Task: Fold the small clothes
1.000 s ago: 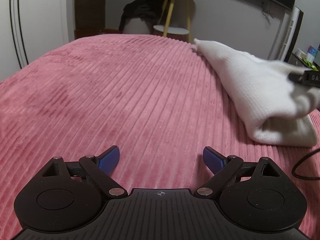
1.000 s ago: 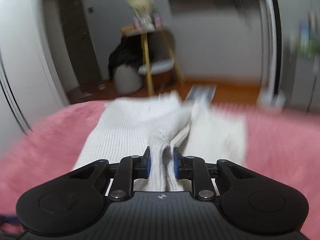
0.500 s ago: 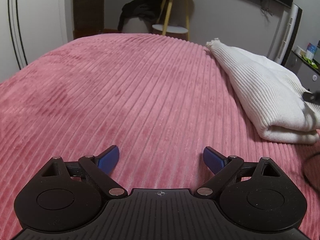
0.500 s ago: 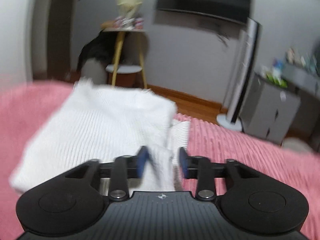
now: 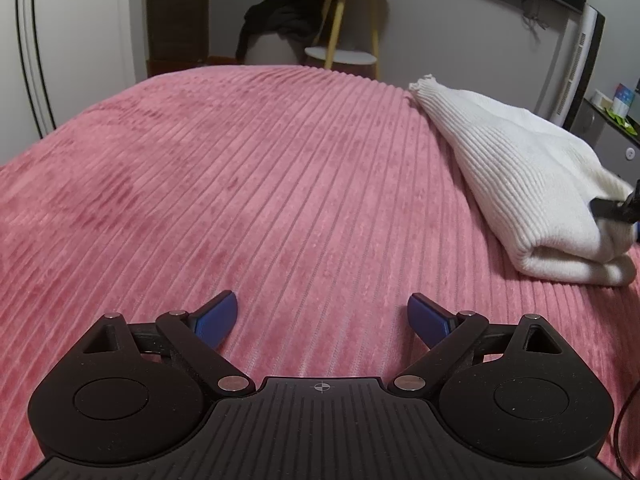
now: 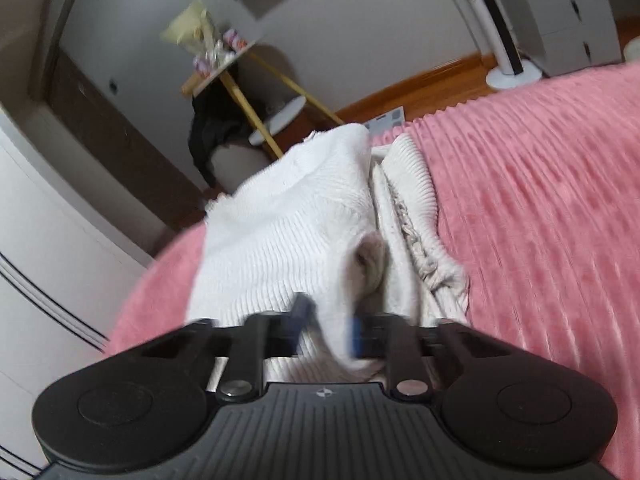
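A white ribbed knit sweater (image 5: 520,184) lies folded on the pink bedspread (image 5: 280,184), at the right in the left wrist view. My left gripper (image 5: 322,316) hovers open over bare bedspread, well left of the sweater, with nothing between its blue pads. My right gripper (image 6: 326,330) is at the near end of the sweater (image 6: 280,232). Its jaws are closing, and a fold of the white knit sits pinched between the blue pads. The right gripper's tip (image 5: 616,208) shows against the sweater at the right edge of the left wrist view.
Beyond the bed's far edge stand a yellow-legged side table (image 5: 344,12) and a heap of dark clothes (image 5: 280,20). A white tower fan (image 6: 508,44) and a grey cabinet (image 6: 560,12) stand on the wooden floor. A black cable (image 5: 624,420) lies at the right.
The right gripper let go of the raised fabric, opened, rolled and came down, then closed again on the sweater's near fold. The sweater now lies flat and folded. The left gripper stayed still.
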Motion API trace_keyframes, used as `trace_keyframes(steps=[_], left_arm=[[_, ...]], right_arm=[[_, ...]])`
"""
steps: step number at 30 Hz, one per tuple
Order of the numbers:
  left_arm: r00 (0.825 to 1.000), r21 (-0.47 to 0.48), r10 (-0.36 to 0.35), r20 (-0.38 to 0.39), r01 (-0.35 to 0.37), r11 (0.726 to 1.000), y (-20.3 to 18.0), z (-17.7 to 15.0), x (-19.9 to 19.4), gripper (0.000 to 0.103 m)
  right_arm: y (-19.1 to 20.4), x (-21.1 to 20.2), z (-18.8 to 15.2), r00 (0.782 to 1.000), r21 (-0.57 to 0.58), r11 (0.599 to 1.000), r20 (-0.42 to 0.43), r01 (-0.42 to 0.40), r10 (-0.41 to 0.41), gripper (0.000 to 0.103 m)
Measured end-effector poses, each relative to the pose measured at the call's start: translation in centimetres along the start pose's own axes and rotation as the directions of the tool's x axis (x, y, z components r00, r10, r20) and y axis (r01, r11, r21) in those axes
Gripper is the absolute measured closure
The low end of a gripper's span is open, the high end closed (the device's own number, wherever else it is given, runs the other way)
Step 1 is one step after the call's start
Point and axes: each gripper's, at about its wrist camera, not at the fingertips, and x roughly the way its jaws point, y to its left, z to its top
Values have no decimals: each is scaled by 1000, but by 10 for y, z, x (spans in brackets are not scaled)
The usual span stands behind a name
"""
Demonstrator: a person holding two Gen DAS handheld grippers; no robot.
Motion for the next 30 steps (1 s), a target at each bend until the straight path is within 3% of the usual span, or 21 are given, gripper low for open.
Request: trace_keyframes(steps=[2,5,6,8,11,13,15,16,19,21,24,27,30], left_arm=[[1000,4,4,-1,-4,1000,0,0,1,7],[1000,18,10,0,-10,1000,-2,-2,2,7],[1000,23,12,0,-12,1000,-3,-2,3,6],[1000,32,15,-3,-15,999,-4,-3,3,6],[1000,24,8,-7,-8,1000,-2,-2,2,6],[1000,11,1,-9,-1,1000,0,-1,1,6],[1000,3,-4,-10,4,1000,0,0,0,6],[1000,0,-7,-11,7,1000,0,0,0,6],[999,-13,-40,-8,40,999,-1,2,-4,6],[997,-37,-74,-1,74,997,-1,4,-7,6],[996,-33,-93,11,93,995,-7,10,-9,6],[997,-9,-81,12,81,997,-14,15,-6,6],[994,-61,-111,12,112,992,-14,26,-3,6]], right_arm=[[24,-11,-4,991,-210,971,95,114,-96,97],[44,-23,-20,935,-416,851,282,321,-215,97],[44,-19,-26,926,-453,818,291,354,-240,97],[37,1,-34,931,-501,786,229,362,-284,97],[40,14,-50,912,-611,677,262,410,-316,96],[50,9,-42,905,-596,682,254,425,-342,81],[54,-8,-32,905,-528,735,274,425,-326,65],[57,-15,-26,903,-500,755,298,424,-310,64],[68,-24,-20,902,-492,769,347,409,-258,64],[75,-18,-22,909,-535,749,353,390,-221,66],[74,-2,-24,922,-590,725,346,356,-171,75],[59,21,-26,935,-607,719,300,339,-188,77],[45,36,-33,941,-669,668,295,326,-164,79]])
